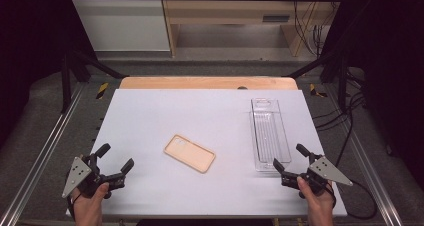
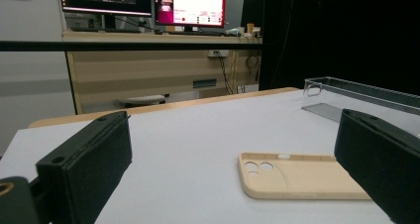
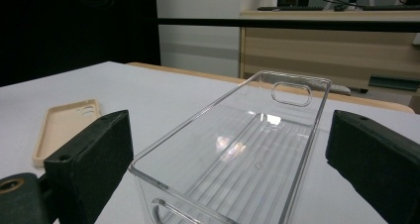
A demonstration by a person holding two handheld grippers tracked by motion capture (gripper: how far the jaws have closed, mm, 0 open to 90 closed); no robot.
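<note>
Claws, left and right, spread, empty; matte beige phone case; clear ribbed oblong tray.

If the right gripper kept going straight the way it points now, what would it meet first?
Most likely the clear plastic tray: its near end lies just ahead of the right gripper, between the open jaws. The beige phone case lies off to the side, clear of that line.

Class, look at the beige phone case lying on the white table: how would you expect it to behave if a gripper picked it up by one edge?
The phone case is a thin, hollow shell, so probably light and somewhat bendy. Lying flat with low walls, it should slide rather than roll or tip.
</note>
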